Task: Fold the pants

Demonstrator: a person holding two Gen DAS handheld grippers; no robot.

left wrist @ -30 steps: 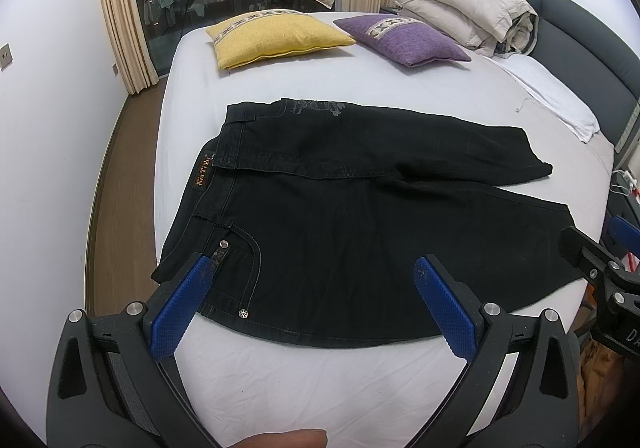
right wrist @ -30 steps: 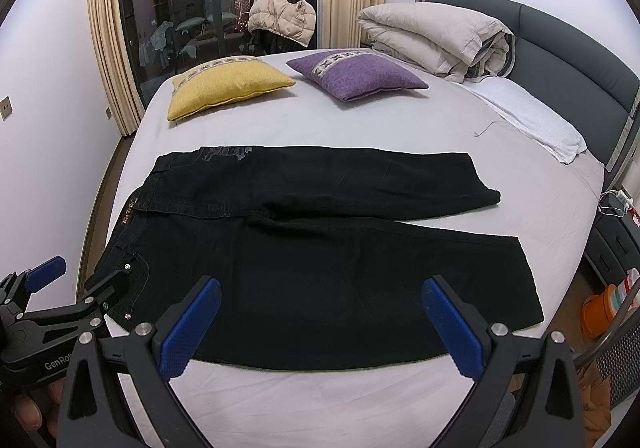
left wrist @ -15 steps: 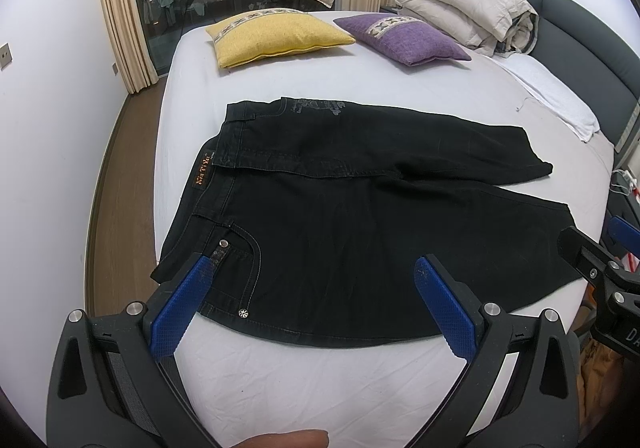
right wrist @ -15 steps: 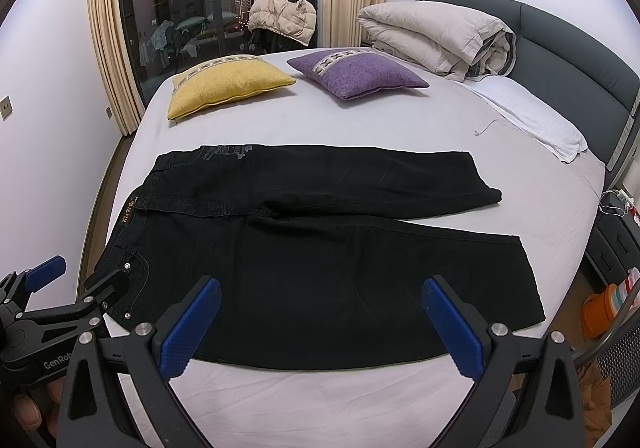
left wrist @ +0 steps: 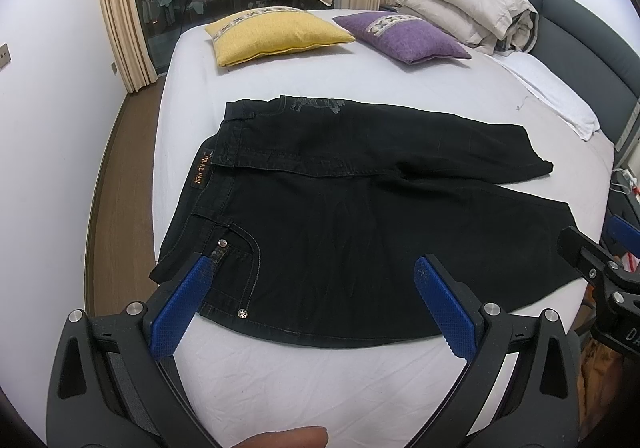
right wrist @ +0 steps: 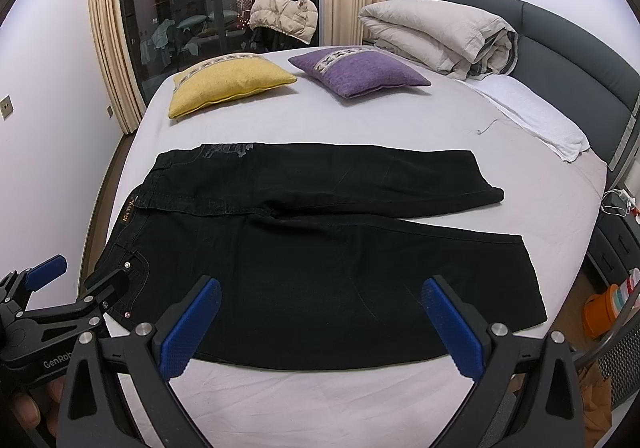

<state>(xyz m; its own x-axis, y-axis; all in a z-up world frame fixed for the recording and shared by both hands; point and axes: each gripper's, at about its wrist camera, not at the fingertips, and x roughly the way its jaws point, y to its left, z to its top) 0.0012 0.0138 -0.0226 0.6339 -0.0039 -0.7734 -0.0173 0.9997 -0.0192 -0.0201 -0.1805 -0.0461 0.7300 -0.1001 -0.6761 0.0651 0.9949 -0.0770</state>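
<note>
Black pants [left wrist: 340, 216] lie flat on the white bed [left wrist: 320, 376], waistband to the left, both legs stretched to the right. They also show in the right wrist view [right wrist: 320, 248]. My left gripper [left wrist: 316, 304] is open and empty above the near edge, its left blue pad by the front pocket. My right gripper [right wrist: 320, 324] is open and empty above the near leg's lower edge. The left gripper shows at the left edge of the right wrist view [right wrist: 76, 284]. The right gripper shows at the right edge of the left wrist view [left wrist: 608, 252].
A yellow pillow [left wrist: 276, 32] and a purple pillow [left wrist: 404, 36] lie at the far side. A folded beige duvet [left wrist: 460, 4] sits by the grey headboard [left wrist: 580, 28]. A white towel [left wrist: 556, 96] lies at the right. Wood floor [left wrist: 120, 208] runs along the left edge.
Almost nothing differs. The right wrist view has shifted very slightly; both grippers stay open above the near edge of the pants.
</note>
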